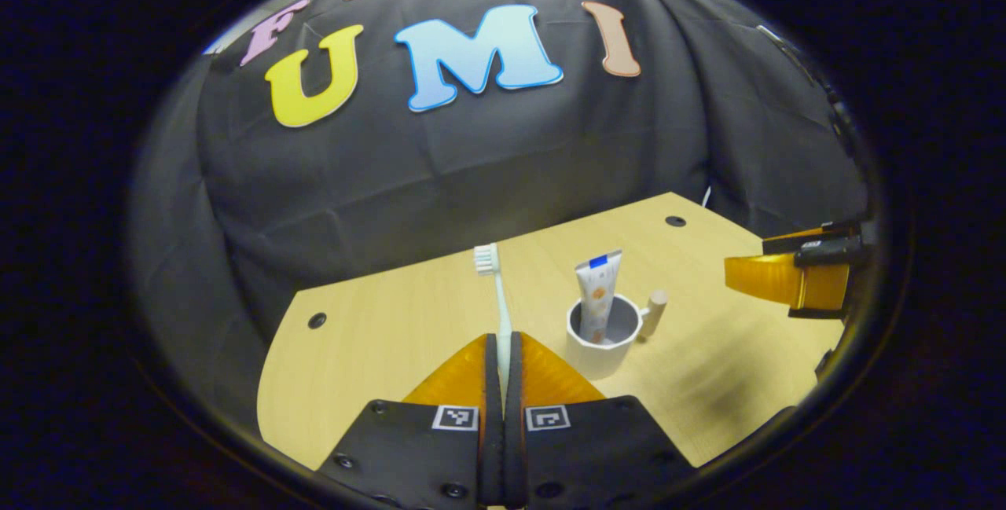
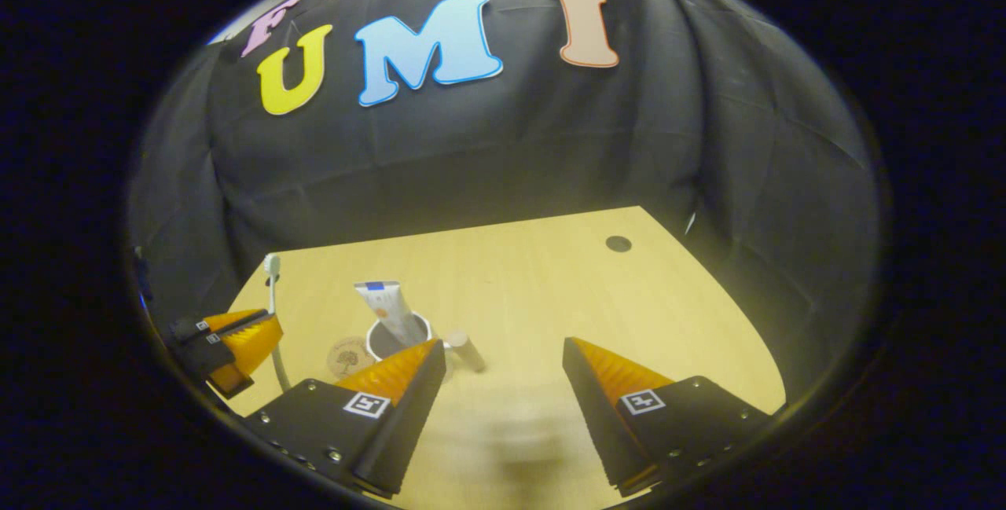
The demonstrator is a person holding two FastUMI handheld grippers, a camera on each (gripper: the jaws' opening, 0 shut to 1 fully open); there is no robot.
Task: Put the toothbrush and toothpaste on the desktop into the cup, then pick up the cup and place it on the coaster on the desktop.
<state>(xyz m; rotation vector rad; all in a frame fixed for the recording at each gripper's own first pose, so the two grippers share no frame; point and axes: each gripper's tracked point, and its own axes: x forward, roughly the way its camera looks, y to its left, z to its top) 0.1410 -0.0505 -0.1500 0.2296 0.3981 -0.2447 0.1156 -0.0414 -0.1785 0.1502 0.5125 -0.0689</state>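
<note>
Left tool (image 1: 503, 349) hides the toothbrush (image 1: 497, 290) handle's lower end.

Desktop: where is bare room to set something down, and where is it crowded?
The desktop is bare from the cup rightward to its far right edge, past the round hole, and ahead of the open right gripper. It is crowded near the cup: toothpaste inside, coaster beside it, the left gripper with the toothbrush.

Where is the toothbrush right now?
The toothbrush stands upright, bristles up, clamped between the left gripper fingers, in the left gripper view just left of the cup that holds the toothpaste.
</note>
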